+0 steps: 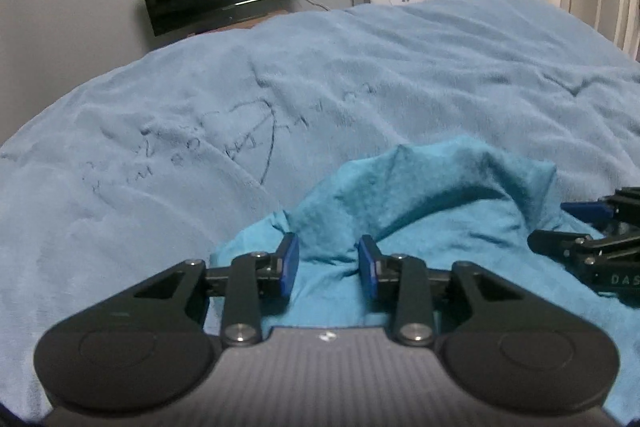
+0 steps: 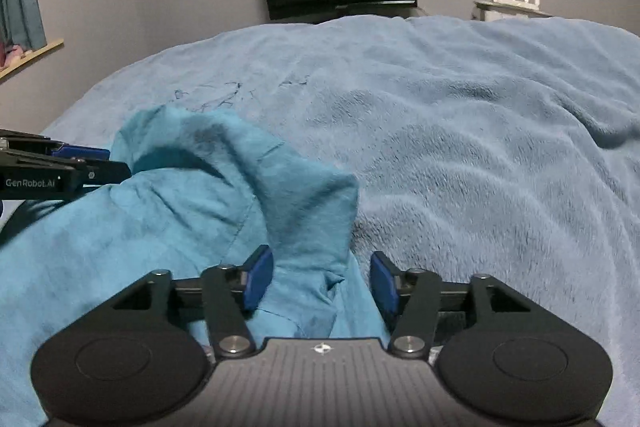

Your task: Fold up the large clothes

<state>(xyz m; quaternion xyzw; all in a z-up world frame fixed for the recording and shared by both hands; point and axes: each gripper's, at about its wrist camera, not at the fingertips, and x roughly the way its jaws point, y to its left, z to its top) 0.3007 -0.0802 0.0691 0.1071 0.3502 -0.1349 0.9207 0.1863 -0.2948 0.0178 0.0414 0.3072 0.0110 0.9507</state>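
Your left tongs [image 1: 328, 265] and right tongs [image 2: 322, 281] stand apart, each straddling a raised fold of the teal garment [image 2: 192, 195] on the bed [image 2: 480, 147], ready to pinch.

"GenRobot.AI" reads in pale letters along the black left gripper [image 2: 86, 163], seen from the right wrist; the black right gripper [image 1: 576, 227] shows only "DAS", cut off at the frame edge.

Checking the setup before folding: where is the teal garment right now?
The teal garment lies bunched on the near edge of the blue blanket, between the open left tool and right tool.
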